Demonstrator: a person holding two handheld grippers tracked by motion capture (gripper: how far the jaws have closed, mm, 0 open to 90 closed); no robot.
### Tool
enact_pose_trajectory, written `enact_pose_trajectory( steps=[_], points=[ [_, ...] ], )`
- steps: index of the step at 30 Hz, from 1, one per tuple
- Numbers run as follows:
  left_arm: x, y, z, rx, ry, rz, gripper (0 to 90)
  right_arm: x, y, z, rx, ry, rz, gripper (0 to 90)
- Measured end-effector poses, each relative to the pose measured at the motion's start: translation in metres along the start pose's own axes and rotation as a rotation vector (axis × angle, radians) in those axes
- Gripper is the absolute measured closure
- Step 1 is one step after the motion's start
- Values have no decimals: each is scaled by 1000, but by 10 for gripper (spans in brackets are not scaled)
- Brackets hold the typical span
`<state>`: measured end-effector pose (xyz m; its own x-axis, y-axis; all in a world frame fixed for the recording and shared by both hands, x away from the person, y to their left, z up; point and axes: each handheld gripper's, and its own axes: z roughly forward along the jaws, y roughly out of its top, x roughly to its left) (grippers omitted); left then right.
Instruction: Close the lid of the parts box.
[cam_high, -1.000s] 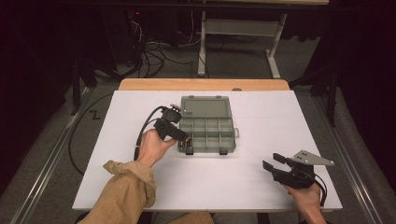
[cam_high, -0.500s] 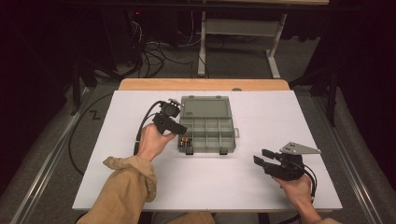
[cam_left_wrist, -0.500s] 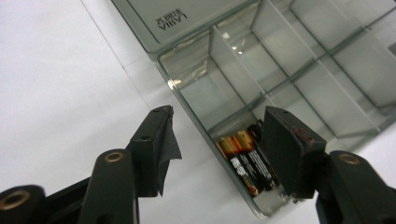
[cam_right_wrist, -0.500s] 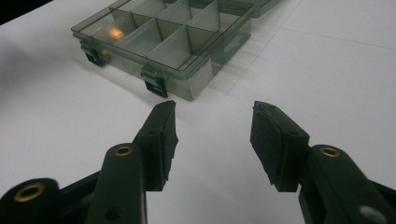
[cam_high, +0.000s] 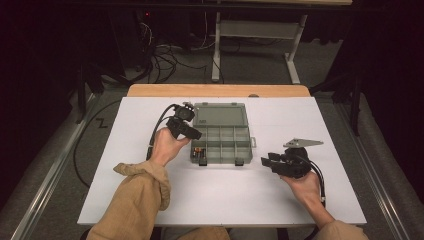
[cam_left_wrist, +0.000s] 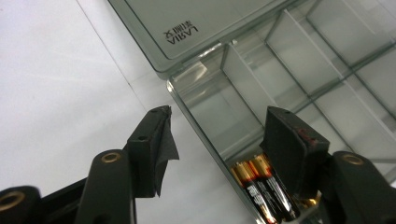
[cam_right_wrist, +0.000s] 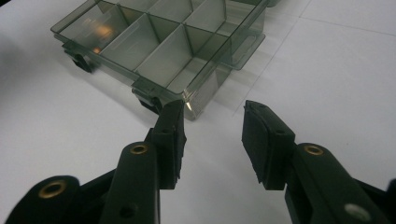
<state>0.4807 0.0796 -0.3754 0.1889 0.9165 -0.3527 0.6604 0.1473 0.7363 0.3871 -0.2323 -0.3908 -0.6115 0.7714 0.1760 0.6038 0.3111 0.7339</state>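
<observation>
A smoky clear organizer box (cam_high: 222, 137) lies open at the table's centre, its lid (cam_high: 220, 114) flat behind it. Two batteries (cam_high: 198, 151) (cam_left_wrist: 261, 189) lie in its front left compartment. My left gripper (cam_high: 194, 134) (cam_left_wrist: 219, 119) hovers at the box's left wall, one jaw outside it, the other over the battery compartment. Its jaws have just been opening and the pads press on nothing. My right gripper (cam_high: 266, 162) (cam_right_wrist: 212, 119) points at the box's (cam_right_wrist: 159, 42) front right corner from a short way off. Its jaws have just been closing, with nothing between them.
The white tabletop (cam_high: 125, 125) has free room on all sides of the box. Dark latches (cam_high: 239, 161) stick out of the box's front wall. A wooden strip (cam_high: 215, 90) borders the far edge, with cables (cam_high: 160, 55) and a desk frame on the floor beyond.
My right hand has moved left toward the box, and its jaws stand narrower. My left gripper has shifted slightly farther back along the box's left side.
</observation>
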Motion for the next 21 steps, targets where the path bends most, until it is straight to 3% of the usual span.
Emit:
enact_pose_trajectory(
  steps=[21],
  points=[
    [7,21,27,10,33,-35,378,1,60,42,144,-49,16,711]
  ],
)
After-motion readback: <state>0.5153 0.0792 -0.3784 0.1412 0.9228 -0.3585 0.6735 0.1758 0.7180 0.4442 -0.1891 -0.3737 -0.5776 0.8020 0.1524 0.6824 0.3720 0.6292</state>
